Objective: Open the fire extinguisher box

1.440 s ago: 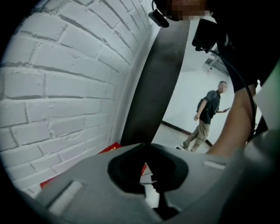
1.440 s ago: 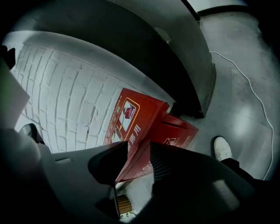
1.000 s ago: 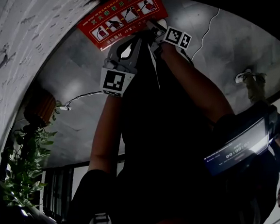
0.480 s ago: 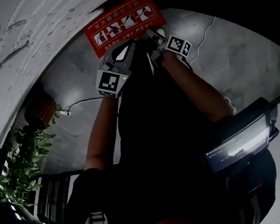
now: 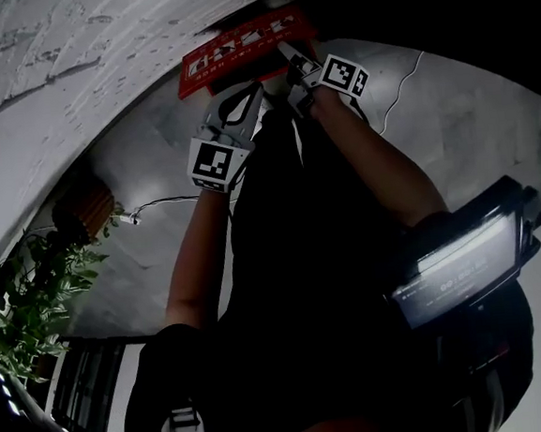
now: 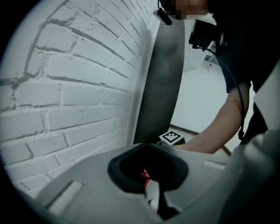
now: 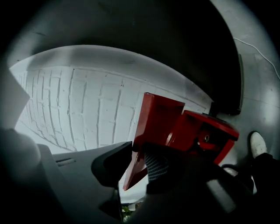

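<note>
We reach for the box at the wall

The fire extinguisher box [image 5: 237, 51] sits on the floor [image 5: 142, 146] against the brick wall [image 5: 68, 49], ahead of us. Our right claw [image 7: 138, 159] is at its front, jaws closing on the edge of the raised lid [image 7: 155, 122]. Our left claw [image 5: 250, 88] hangs just left of it. A potted plant [image 5: 41, 287] stands well off to the left, with a cable [image 5: 161, 203] on the floor beside it.

Red fire extinguisher box [image 7: 205, 129] at 12 o'clock of head view, against white brick wall [image 5: 96, 47]; lid [image 7: 159, 118] with pictogram label raised, tilted, partly open.
</note>
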`<state>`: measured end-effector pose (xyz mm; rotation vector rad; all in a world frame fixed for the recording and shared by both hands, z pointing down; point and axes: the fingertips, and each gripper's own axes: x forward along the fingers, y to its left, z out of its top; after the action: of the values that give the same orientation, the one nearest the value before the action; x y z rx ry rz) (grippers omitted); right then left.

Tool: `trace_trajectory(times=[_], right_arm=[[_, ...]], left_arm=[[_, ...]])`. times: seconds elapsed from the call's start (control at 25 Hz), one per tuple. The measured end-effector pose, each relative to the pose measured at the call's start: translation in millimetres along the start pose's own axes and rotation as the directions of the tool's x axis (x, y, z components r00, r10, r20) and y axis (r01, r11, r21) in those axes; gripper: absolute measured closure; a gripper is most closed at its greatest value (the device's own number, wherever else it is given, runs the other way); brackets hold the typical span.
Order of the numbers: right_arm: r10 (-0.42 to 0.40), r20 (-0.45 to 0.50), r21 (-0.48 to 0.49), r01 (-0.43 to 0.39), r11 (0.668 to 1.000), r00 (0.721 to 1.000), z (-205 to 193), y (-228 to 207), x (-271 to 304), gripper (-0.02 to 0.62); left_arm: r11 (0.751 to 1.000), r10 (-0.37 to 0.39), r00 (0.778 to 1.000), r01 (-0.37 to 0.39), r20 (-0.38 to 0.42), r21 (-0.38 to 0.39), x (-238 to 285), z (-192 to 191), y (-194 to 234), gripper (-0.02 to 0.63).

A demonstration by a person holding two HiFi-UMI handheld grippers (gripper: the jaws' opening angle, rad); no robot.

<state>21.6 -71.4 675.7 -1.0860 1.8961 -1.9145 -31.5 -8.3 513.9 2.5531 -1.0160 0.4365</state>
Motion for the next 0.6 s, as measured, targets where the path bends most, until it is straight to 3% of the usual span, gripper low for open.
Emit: trace_trajectory(times=[0.4, 0.6], right_arm=[[0.043, -0.014, -0.06, -0.044, 0.997, 0.999, 43, 34, 53, 0.531], [0.027, -0.013, -0.072, -0.028, 0.997, 1.0, 59, 37, 72, 0.537]], left_arm=[[0.992, 0.115, 0.993, -0.114, 0.029, -0.053, -41, 6, -5, 0.604], [0.983, 0.172, 0.985, -0.169, 0.033, -0.077, -59, 1, -4, 0.604]])
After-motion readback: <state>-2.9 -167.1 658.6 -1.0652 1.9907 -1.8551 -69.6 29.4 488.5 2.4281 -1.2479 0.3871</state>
